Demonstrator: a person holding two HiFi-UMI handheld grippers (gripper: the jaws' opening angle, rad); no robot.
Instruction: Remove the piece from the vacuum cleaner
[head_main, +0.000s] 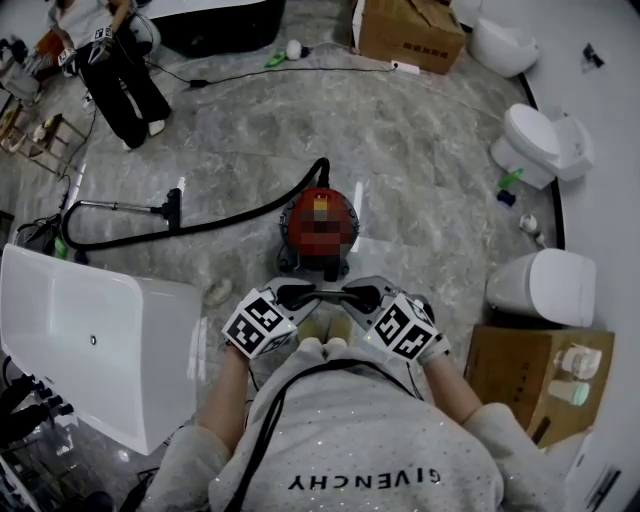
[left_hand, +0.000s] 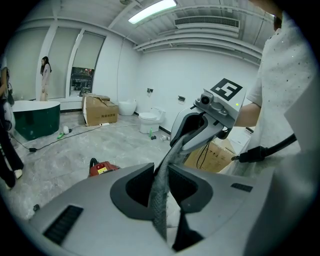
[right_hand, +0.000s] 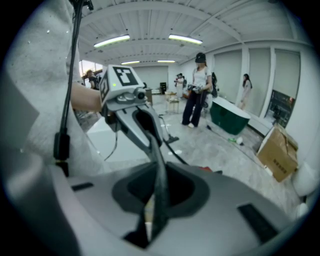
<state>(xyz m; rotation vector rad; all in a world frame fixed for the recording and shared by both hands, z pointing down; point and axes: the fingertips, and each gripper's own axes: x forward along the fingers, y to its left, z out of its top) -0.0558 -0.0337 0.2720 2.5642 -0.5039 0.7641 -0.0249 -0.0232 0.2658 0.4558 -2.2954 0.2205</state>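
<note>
The red vacuum cleaner (head_main: 318, 228) stands on the grey floor just ahead of my feet; a mosaic patch covers its top. Its black hose (head_main: 215, 222) curves left to a wand and floor nozzle (head_main: 172, 208). Both grippers are held close to my chest, above and short of the vacuum, pointing at each other. My left gripper (head_main: 312, 296) and right gripper (head_main: 336, 296) meet tip to tip. Each one's jaws lie together as a thin blade, shut with nothing between them (left_hand: 174, 150) (right_hand: 153, 144). A corner of the vacuum (left_hand: 102, 167) shows beyond the left gripper's body.
A white bathtub (head_main: 90, 345) stands at my left. Toilets (head_main: 540, 145) (head_main: 545, 285) and a cardboard box (head_main: 530, 370) line the right. Another box (head_main: 410, 30) sits far ahead. A person (head_main: 120, 80) stands at the far left, near a cable (head_main: 260, 72).
</note>
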